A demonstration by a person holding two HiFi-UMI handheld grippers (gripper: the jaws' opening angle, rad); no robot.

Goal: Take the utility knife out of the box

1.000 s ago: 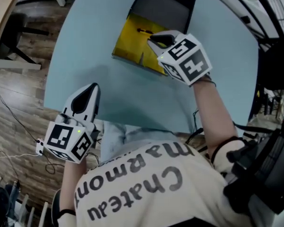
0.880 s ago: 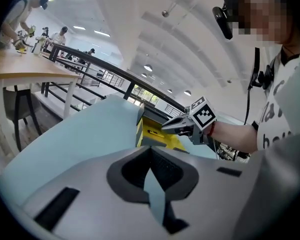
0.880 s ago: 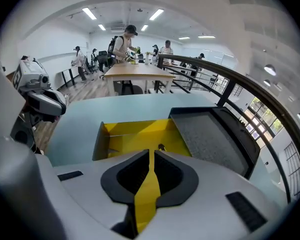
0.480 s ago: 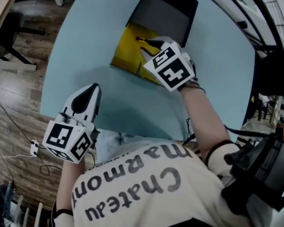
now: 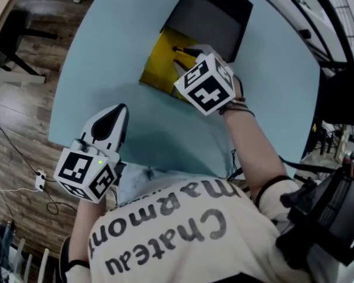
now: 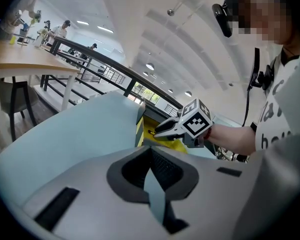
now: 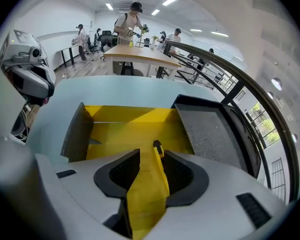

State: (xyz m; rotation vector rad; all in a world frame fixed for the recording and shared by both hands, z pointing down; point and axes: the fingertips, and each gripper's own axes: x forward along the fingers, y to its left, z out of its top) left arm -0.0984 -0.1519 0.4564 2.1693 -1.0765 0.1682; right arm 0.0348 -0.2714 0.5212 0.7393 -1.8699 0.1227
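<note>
- Head view: the right gripper [image 5: 184, 53] dips into the box [image 5: 155, 69] on the surface [image 5: 106, 46]. The left gripper [image 5: 118, 109] is well apart from the box.
- Left gripper view: fingers closed, empty.
- Right gripper view: fingers opening, with the knife [image 7: 159, 159] between them on the box floor.

Colour and pattern reference.
Box [image 7: 117, 134] interior yellow, outer wall dark grey; lid [image 7: 210, 129] black with grey textured lining; utility knife [image 7: 160, 168] yellow, black tip; table [image 5: 106, 58] pale blue; marker cubes [image 5: 205, 84] black-and-white squares; floor [image 5: 17, 146] brown wood-grain.
</note>
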